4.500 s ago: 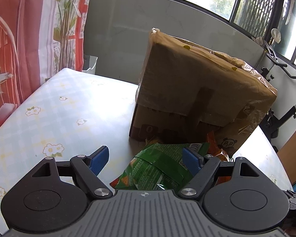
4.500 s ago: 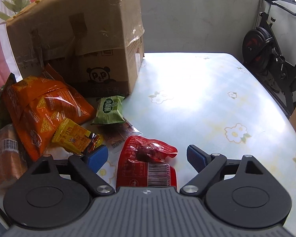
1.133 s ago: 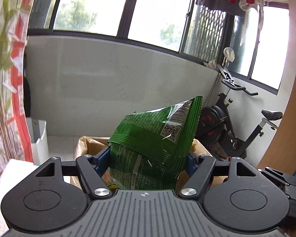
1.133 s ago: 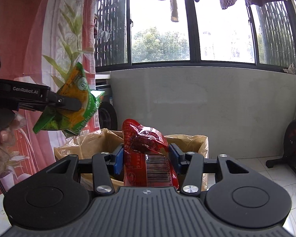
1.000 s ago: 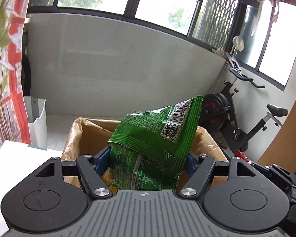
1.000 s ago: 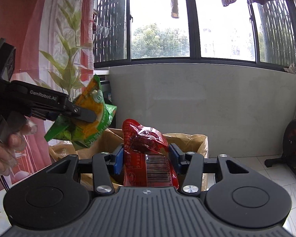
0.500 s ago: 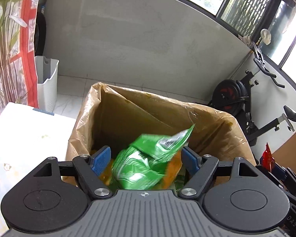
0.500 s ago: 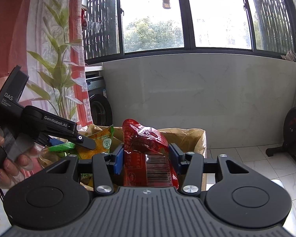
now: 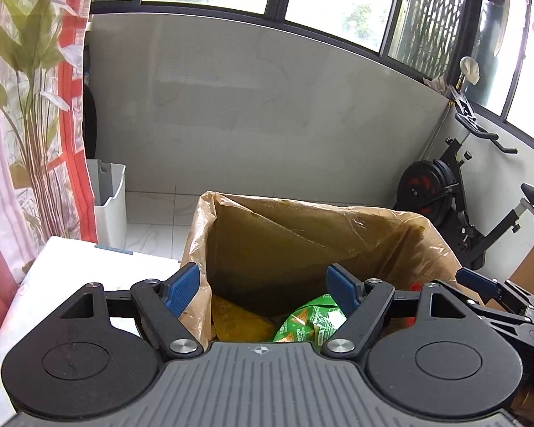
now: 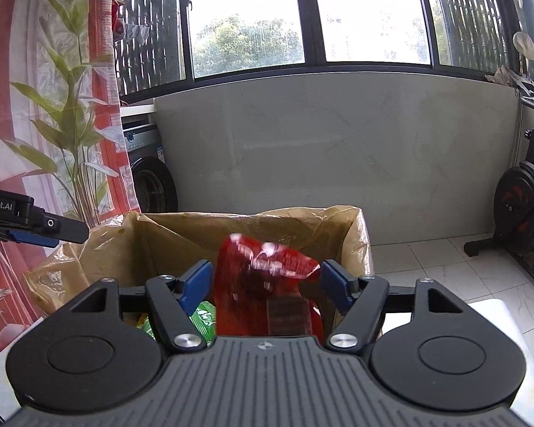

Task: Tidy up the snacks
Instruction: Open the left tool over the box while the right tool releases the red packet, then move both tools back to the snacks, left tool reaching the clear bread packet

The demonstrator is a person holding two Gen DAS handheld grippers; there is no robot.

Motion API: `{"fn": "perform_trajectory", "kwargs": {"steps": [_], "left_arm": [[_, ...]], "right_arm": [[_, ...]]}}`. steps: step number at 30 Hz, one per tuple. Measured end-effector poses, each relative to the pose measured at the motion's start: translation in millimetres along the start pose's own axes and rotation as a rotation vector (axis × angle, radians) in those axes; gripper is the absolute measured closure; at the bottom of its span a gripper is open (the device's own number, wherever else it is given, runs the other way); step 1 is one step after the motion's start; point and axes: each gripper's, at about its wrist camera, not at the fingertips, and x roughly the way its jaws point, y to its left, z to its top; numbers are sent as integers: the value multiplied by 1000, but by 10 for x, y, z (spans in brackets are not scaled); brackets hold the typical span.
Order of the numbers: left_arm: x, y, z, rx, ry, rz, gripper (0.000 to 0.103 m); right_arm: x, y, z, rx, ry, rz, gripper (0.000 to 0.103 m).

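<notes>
An open cardboard box (image 9: pixel 338 227) lined with brownish plastic stands on the table below both grippers. My left gripper (image 9: pixel 263 283) is open over its near rim, nothing between its fingers. A green snack bag (image 9: pixel 311 322) and a yellow packet (image 9: pixel 236 322) lie inside the box. In the right wrist view, my right gripper (image 10: pixel 267 281) hangs over the box (image 10: pixel 252 235) with its jaws opening. A blurred red snack packet (image 10: pixel 263 284) sits between them, apart from both pads. The left gripper's fingertip (image 10: pixel 67 231) shows at the left edge, and the green bag (image 10: pixel 203 318) lies below.
The table (image 9: pixel 71 259) with its floral cloth runs left of the box. A white bin (image 9: pixel 110 199) stands on the floor by the red-patterned curtain (image 9: pixel 35 124). An exercise bike (image 9: pixel 480 192) is at the right, and a washing machine (image 10: pixel 149 178) sits behind the plant.
The left gripper let go of the green bag, which dropped into the box. The right gripper's jaws parted from the red packet, which now blurs and tips between them.
</notes>
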Motion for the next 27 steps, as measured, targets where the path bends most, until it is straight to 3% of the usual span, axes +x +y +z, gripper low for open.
{"fn": "perform_trajectory", "kwargs": {"steps": [8,18,27], "left_arm": [[-231,102,-53,-20,-4,-14,23],[-711,315,-129,-27,-45,3,23],[-972,399,-528,6,-27,27,24]], "right_arm": [[-269,-70,22,4,-15,0,27],[-755,23,12,36,-61,35,1],[-1093,134,-197,119,-89,-12,0]]}}
